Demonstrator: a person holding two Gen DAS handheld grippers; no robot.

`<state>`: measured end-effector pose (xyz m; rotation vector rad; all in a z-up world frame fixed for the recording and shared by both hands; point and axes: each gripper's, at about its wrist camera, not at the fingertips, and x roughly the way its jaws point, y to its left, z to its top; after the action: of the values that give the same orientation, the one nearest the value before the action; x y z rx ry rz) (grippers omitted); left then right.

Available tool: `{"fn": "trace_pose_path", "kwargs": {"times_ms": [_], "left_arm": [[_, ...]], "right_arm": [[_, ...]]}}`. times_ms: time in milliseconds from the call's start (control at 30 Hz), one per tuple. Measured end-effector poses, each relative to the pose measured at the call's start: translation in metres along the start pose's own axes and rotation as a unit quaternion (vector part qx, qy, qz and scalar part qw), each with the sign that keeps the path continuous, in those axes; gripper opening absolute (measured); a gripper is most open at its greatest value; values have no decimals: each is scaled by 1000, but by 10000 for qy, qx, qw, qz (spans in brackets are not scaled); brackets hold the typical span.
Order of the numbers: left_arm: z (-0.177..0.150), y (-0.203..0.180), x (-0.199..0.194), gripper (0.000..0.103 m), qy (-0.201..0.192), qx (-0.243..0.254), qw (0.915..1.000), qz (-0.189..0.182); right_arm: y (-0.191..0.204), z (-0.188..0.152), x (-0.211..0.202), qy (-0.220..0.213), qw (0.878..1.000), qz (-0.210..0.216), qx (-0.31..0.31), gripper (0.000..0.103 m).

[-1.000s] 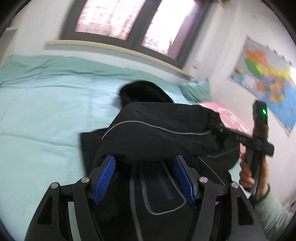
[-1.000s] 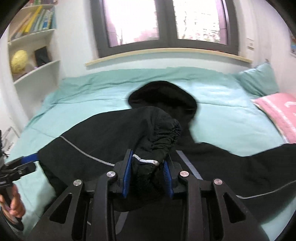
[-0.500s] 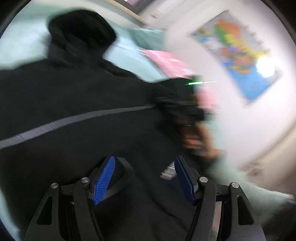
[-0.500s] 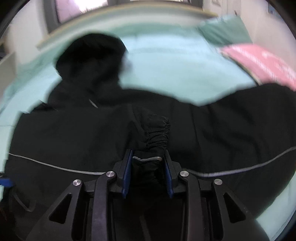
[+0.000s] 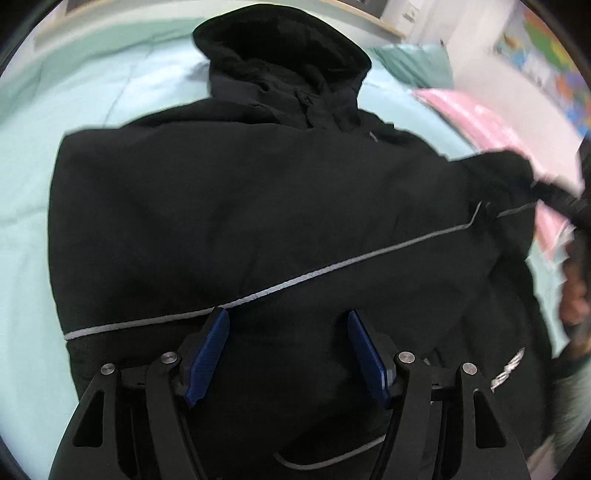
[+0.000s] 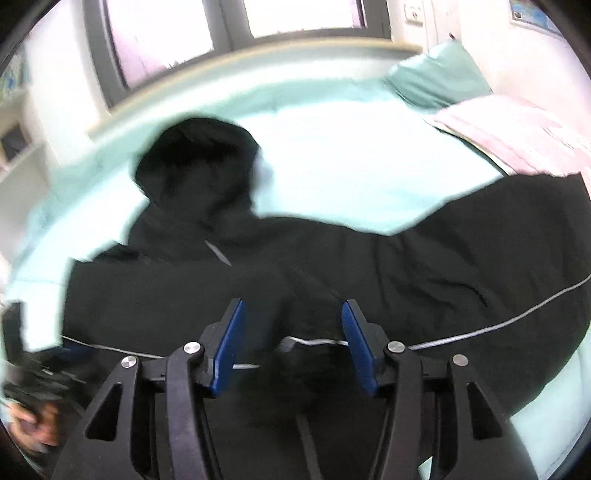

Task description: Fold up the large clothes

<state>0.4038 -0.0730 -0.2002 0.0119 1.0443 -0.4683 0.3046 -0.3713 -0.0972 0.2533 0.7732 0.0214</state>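
Note:
A black hooded jacket (image 5: 258, 206) lies spread on the teal bed (image 5: 55, 92), with its hood (image 5: 280, 55) at the far end and a grey piping line (image 5: 332, 264) across the body. My left gripper (image 5: 288, 328) hangs open just above the jacket's near part, with nothing between its pads. In the right wrist view the jacket (image 6: 406, 266) shows one sleeve folded in over the body. The sleeve cuff (image 6: 295, 341), edged in grey, lies between the pads of my right gripper (image 6: 291, 321). Its jaws are opening and the pads stand clear of the cuff.
A pink pillow (image 5: 480, 118) and a teal pillow (image 5: 413, 62) lie at the bed's right end, under a wall map (image 5: 546, 48). A window (image 6: 229, 29) and sill run behind the bed. A hand (image 5: 576, 291) shows at the right edge.
My right gripper carried the sleeve cuff down onto the jacket's body and its jaws spread off it. My left gripper swung down over the jacket, still open.

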Motion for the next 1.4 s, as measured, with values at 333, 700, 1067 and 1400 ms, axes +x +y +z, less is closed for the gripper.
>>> {"fn": "trace_pose_path", "kwargs": {"times_ms": [333, 700, 1067, 1400], "left_arm": [[23, -2, -2, 68, -20, -498, 9987, -45], [6, -10, 3, 68, -205, -615, 9976, 238], [22, -135, -49, 68, -675, 201, 9957, -596], [52, -260, 9, 68, -557, 236, 9893, -1329]], "right_arm": [[45, -53, 98, 1495, 9830, -618, -866, 57], [44, -57, 79, 1218, 9885, -431, -788, 57], [-85, -46, -53, 508, 9977, -443, -84, 58], [-262, -33, -104, 343, 9888, -825, 1192, 60]]}}
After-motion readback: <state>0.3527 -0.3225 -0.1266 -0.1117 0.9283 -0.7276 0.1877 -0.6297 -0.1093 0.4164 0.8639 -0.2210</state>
